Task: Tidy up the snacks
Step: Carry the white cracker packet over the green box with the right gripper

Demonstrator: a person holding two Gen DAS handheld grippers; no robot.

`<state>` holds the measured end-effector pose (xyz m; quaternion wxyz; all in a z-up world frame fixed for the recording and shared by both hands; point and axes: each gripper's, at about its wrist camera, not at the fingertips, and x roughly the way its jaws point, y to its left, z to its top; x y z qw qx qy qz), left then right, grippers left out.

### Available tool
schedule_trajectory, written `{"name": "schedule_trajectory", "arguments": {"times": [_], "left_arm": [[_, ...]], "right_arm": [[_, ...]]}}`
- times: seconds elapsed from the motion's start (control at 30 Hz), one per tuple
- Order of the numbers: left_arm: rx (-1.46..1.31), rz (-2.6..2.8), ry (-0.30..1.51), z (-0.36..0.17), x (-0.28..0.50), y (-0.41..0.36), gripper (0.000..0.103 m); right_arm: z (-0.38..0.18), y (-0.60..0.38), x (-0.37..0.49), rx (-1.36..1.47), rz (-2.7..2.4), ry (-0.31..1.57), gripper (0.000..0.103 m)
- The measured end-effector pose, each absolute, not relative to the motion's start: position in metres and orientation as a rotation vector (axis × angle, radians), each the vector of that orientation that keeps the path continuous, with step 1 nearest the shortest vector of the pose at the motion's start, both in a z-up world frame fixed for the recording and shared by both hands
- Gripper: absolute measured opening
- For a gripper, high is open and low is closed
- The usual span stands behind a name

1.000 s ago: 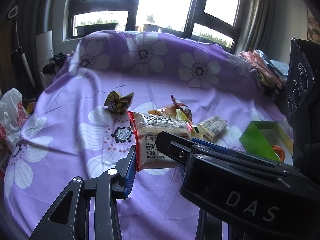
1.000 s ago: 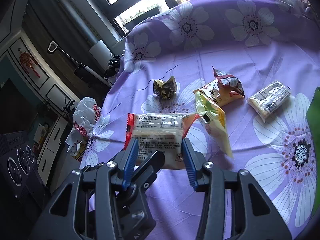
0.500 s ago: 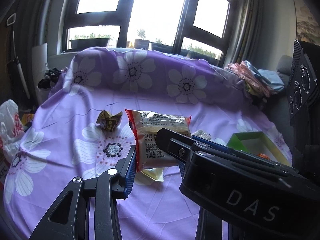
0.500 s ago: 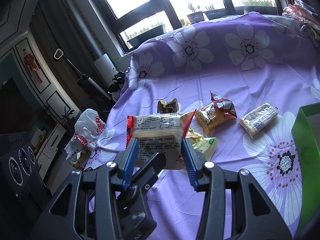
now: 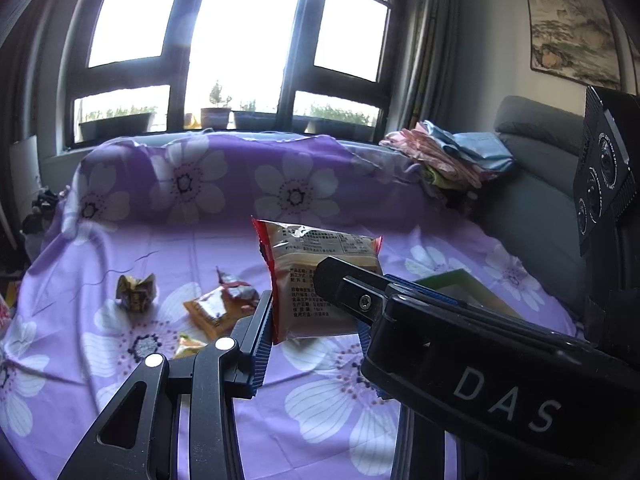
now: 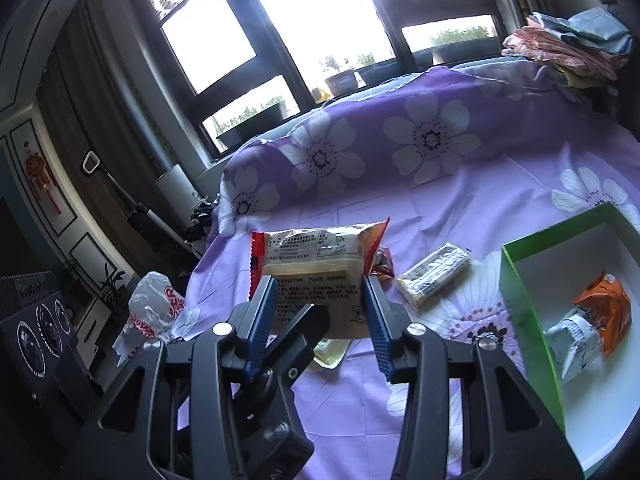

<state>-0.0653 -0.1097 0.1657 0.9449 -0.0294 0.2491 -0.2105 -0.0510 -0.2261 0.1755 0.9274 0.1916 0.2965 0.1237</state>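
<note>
**A:** Item one?

**B:** Snack packet, clear film with red crimped ends and a pale cake or noodle block inside. Location: in the air above the flowered sheet, to the left of the green box.

**A:** Grip?

**B:** My right hand-held gripper is clenched on it, with a blue pad on each side edge of the lower half. My left hand-held gripper looks clamped on the same packet. One pad is against its edge, and the other is mostly hidden behind the right tool.

**A:** Handling notes?

**B:** I judge it light. The film is soft and glossy, so it is likely to slip, and the block inside is probably crushable. Best hold is across the narrow width, on the filled body and not the crimped ends, with gentle pressure.

**A:** Destination?

**B:** Presumably the green box, which already holds an orange packet. A striped bar lies on the sheet, just beside the box.
</note>
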Motion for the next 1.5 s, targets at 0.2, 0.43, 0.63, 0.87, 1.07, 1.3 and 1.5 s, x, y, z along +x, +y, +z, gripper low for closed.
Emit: {"name": "schedule_trajectory", "arguments": {"times": [0.2,0.43,0.63,0.87,1.07,1.3,1.5], "left_arm": [[-0.013,-0.523,0.501,0.168,-0.064,-0.154,0.04],[0.024,-0.625,0.512,0.166,-0.061,-0.199,0.04],[0.045,-0.69,0.547,0.16,-0.058,-0.227,0.04],[0.065,-0.738,0.583,0.152,-0.056,-0.25,0.04],[0.085,-0.768,0.622,0.143,-0.053,-0.268,0.04],[0.102,-0.804,0.667,0.132,-0.048,-0.284,0.04],[0.112,-0.822,0.703,0.125,-0.045,-0.292,0.04]], "right_arm": [[0.18,-0.269,-0.065,0.434,0.141,0.562,0.045],[0.178,-0.31,-0.077,0.476,0.012,0.542,0.045],[0.171,-0.339,-0.083,0.518,-0.068,0.551,0.044],[0.162,-0.36,-0.087,0.554,-0.13,0.57,0.044],[0.154,-0.376,-0.087,0.587,-0.185,0.593,0.041],[0.143,-0.393,-0.086,0.621,-0.234,0.622,0.04],[0.135,-0.4,-0.088,0.648,-0.261,0.646,0.04]]}}
